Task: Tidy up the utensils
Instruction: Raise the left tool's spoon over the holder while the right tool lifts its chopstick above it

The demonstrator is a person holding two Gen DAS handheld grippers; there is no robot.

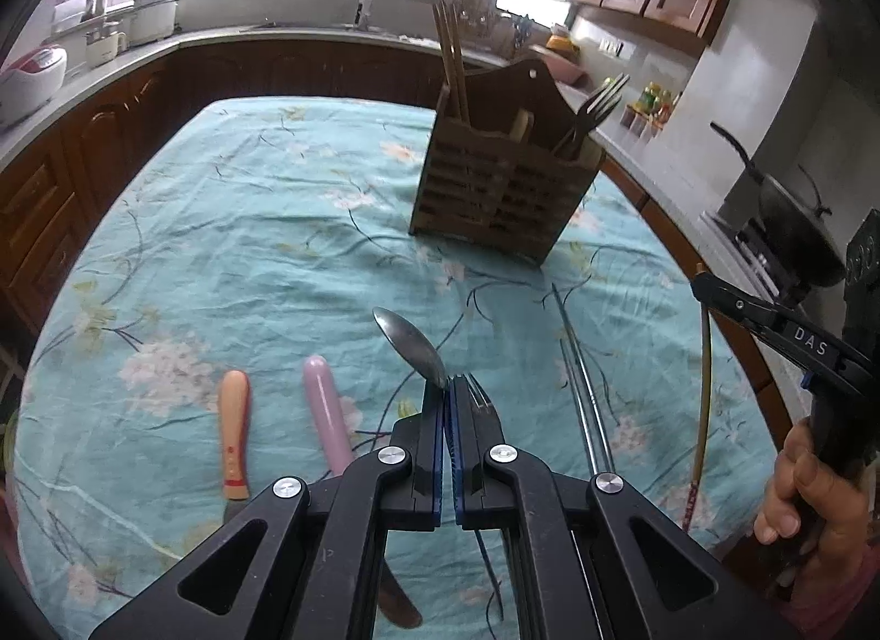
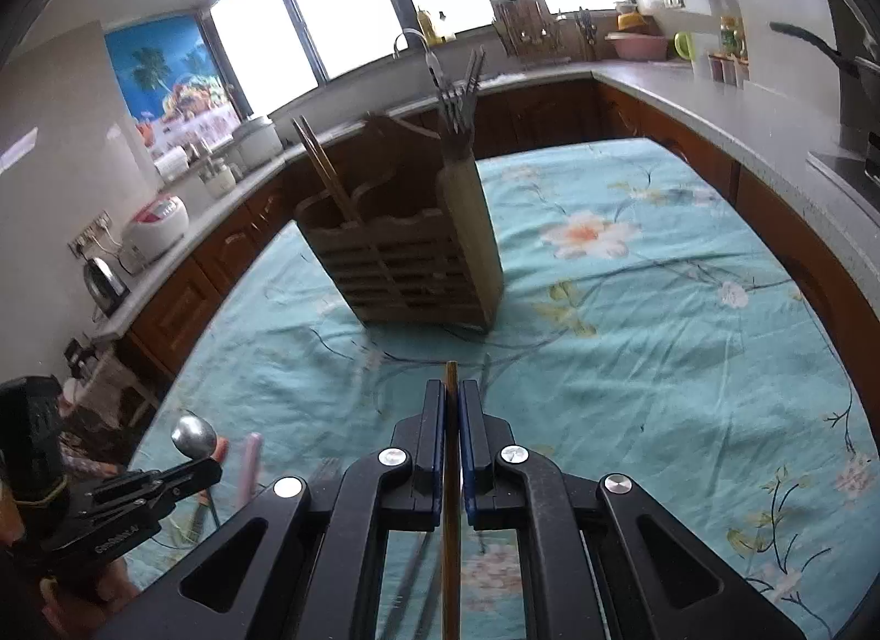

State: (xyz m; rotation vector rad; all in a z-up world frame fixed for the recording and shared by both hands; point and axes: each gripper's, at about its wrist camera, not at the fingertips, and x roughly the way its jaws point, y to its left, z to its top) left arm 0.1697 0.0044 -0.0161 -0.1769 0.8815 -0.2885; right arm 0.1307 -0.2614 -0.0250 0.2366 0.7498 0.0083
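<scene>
Left wrist view: left tool [image 1: 448, 392] pinching spoon [image 1: 410, 345], bowl forward, clear of table [image 1: 220, 233]. Fork [image 1: 477, 392], steel chopsticks [image 1: 583, 392], two knives [image 1: 234, 431] lying loose. Caddy [image 1: 495, 189] ahead; forks in right slot.

Right wrist view: right tool [image 2: 452, 398] pinching wooden chopstick [image 2: 451, 502]. Only here: chopsticks in caddy's left slot. Step, I'd say: carry. Next: aim each into matching slot.

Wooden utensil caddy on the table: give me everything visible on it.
The wooden utensil caddy is brown, boxy, with slatted front walls, a scalloped front rim and a taller shaped back panel with a small hole. It stands upright on the floral tablecloth, apart from both grippers. Compartments hold wooden chopsticks on the left, forks on the right, and a pale handle between.
</scene>
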